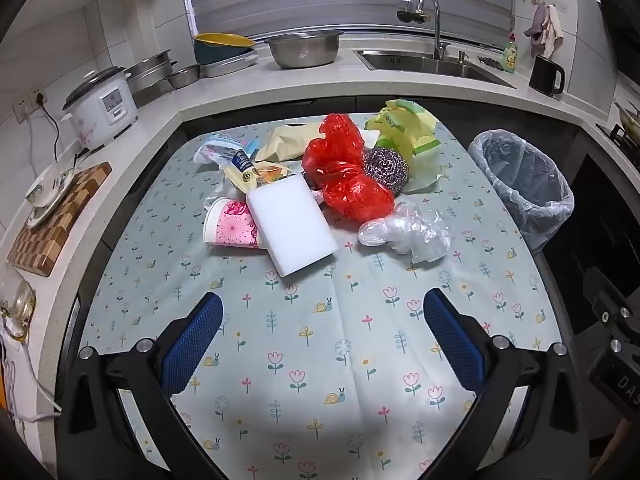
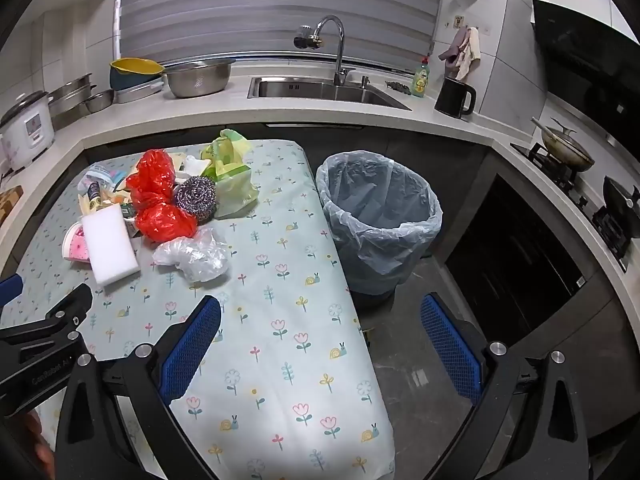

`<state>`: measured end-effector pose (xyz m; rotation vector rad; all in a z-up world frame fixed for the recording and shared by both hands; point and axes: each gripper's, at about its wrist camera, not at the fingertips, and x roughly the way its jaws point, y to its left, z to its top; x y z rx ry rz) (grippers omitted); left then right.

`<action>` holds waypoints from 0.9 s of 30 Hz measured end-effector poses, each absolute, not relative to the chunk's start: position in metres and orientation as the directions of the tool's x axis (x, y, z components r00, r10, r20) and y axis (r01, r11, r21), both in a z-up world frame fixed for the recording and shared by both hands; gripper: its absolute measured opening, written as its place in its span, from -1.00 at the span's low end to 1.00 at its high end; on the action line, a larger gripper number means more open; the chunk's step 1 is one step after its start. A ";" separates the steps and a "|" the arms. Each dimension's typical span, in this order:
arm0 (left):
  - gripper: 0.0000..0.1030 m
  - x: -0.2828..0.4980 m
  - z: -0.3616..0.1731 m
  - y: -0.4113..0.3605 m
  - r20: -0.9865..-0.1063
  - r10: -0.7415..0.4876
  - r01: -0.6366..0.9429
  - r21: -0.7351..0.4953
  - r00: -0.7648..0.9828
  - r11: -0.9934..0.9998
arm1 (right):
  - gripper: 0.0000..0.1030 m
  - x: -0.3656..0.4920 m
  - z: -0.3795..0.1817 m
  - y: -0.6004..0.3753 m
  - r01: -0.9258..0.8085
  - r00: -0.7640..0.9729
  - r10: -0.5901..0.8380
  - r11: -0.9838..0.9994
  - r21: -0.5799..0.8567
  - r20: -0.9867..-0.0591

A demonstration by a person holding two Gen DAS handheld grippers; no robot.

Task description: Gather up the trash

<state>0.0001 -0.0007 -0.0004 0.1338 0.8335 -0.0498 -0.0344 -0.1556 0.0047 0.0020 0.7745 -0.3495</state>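
Note:
A pile of trash lies on the flowered tablecloth (image 1: 312,360): a white sponge block (image 1: 291,224), a pink paper cup (image 1: 230,224) on its side, a red plastic bag (image 1: 344,172), a steel scourer (image 1: 386,168), a green bag (image 1: 408,132), a clear crumpled bag (image 1: 408,232) and wrappers (image 1: 236,160). A lined trash bin (image 2: 378,216) stands on the floor right of the table. My left gripper (image 1: 323,320) is open and empty, near the pile. My right gripper (image 2: 320,324) is open and empty above the table's right edge (image 2: 352,312).
An L-shaped counter (image 1: 240,92) surrounds the table, with a rice cooker (image 1: 102,112), bowls (image 1: 304,48), a sink (image 2: 324,90), a black kettle (image 2: 454,98) and a chopping board (image 1: 56,220). A stove with a pan (image 2: 566,148) is at right. The left gripper's body (image 2: 44,344) shows in the right wrist view.

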 end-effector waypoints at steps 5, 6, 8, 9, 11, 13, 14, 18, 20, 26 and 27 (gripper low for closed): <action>0.87 0.002 -0.002 0.006 -0.749 0.000 0.097 0.087 0.662 0.991 | 0.87 -0.034 0.004 -0.154 0.310 0.662 -0.309 0.942 -0.127 -0.682; 0.86 0.002 -0.002 0.007 -0.751 0.000 0.097 0.085 0.661 0.992 | 0.87 -0.034 0.004 -0.154 0.309 0.662 -0.311 0.942 -0.129 -0.682; 0.87 0.001 -0.002 0.009 -0.748 -0.002 0.094 0.080 0.663 0.992 | 0.87 -0.034 0.003 -0.153 0.309 0.662 -0.313 0.942 -0.133 -0.681; 0.87 0.002 -0.003 0.009 -0.749 -0.001 0.092 0.080 0.663 0.993 | 0.87 -0.034 0.002 -0.150 0.308 0.662 -0.312 0.942 -0.132 -0.682; 0.87 0.001 -0.003 0.007 -0.749 0.002 0.085 0.078 0.662 0.993 | 0.87 -0.034 0.002 -0.151 0.307 0.662 -0.309 0.943 -0.128 -0.683; 0.87 0.002 -0.002 0.006 -0.750 0.003 0.082 0.076 0.662 0.994 | 0.87 -0.034 0.002 -0.152 0.308 0.663 -0.309 0.943 -0.128 -0.682; 0.87 0.002 -0.003 0.006 -0.750 0.002 0.082 0.075 0.662 0.994 | 0.87 -0.035 0.002 -0.152 0.308 0.663 -0.311 0.942 -0.129 -0.681; 0.87 0.001 -0.003 0.007 -0.749 0.002 0.083 0.077 0.662 0.994 | 0.87 -0.034 0.002 -0.151 0.307 0.660 -0.309 0.943 -0.131 -0.685; 0.86 0.001 -0.003 0.007 -0.749 0.002 0.083 0.076 0.663 0.994 | 0.87 -0.034 0.002 -0.150 0.306 0.658 -0.312 0.942 -0.135 -0.685; 0.87 0.002 -0.003 0.008 -0.748 0.004 0.080 0.076 0.664 0.994 | 0.87 -0.033 0.001 -0.150 0.301 0.658 -0.308 0.944 -0.135 -0.687; 0.87 0.002 -0.002 0.008 -0.748 0.004 0.081 0.077 0.664 0.994 | 0.87 -0.033 0.000 -0.150 0.301 0.658 -0.309 0.944 -0.137 -0.686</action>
